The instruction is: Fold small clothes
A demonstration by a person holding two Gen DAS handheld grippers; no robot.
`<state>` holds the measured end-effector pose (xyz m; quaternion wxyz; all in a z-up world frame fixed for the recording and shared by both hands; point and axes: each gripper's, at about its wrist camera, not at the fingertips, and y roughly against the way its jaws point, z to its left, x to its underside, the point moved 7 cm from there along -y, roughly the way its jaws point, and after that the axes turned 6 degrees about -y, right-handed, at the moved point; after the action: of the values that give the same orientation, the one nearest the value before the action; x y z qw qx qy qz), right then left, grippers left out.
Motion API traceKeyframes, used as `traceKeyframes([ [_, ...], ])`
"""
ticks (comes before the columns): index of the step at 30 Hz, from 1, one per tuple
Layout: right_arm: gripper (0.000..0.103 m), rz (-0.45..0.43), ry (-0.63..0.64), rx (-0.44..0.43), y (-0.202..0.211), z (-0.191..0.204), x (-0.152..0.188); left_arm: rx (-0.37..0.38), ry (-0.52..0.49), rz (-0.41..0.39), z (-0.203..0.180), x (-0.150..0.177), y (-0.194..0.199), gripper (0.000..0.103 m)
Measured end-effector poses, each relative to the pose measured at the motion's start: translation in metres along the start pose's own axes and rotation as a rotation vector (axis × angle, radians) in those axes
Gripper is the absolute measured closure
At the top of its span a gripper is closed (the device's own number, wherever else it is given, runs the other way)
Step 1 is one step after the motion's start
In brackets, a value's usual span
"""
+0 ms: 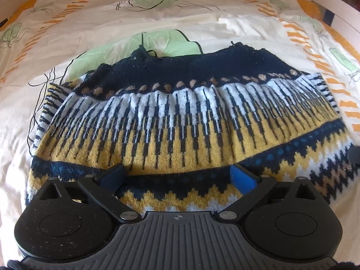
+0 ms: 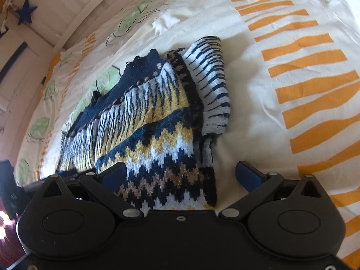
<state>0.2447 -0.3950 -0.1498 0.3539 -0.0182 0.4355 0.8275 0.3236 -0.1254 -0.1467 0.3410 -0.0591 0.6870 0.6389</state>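
The left tool [image 1: 177, 176] points steeply down, its jaws spread wide with nothing pressed between the blue pads [image 1: 243, 180]. The right tool [image 2: 181, 176] also tilts downward, jaws wide apart, its pads [image 2: 248, 175] clear of any grip. Neither hand nor sleeve shows; only the black linkages and housings of each tool are visible.

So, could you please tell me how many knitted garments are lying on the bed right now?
1: a navy, yellow and white patterned knitted sweater, folded on the cream printed bedsheet, directly ahead of both grippers. Anything beneath it would be hidden.
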Motion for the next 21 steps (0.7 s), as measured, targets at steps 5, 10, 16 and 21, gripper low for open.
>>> traceKeyframes([
  [5, 0.000, -0.013, -0.048, -0.036, -0.001, -0.003, -0.003, 0.016, 0.006, 0.007, 0.003, 0.001, -0.003, 0.000],
  [10, 0.000, -0.026, -0.115, -0.155, -0.011, -0.006, -0.016, 0.018, 0.002, 0.004, 0.002, 0.002, -0.004, 0.000],
  [16, 0.000, -0.039, -0.165, -0.259, -0.023, -0.009, -0.032, 0.013, -0.001, 0.003, 0.001, 0.001, -0.004, 0.000],
  [21, 0.000, -0.038, -0.145, -0.277, -0.031, -0.004, -0.040, 0.014, -0.001, 0.003, 0.001, 0.001, -0.005, 0.000],
])
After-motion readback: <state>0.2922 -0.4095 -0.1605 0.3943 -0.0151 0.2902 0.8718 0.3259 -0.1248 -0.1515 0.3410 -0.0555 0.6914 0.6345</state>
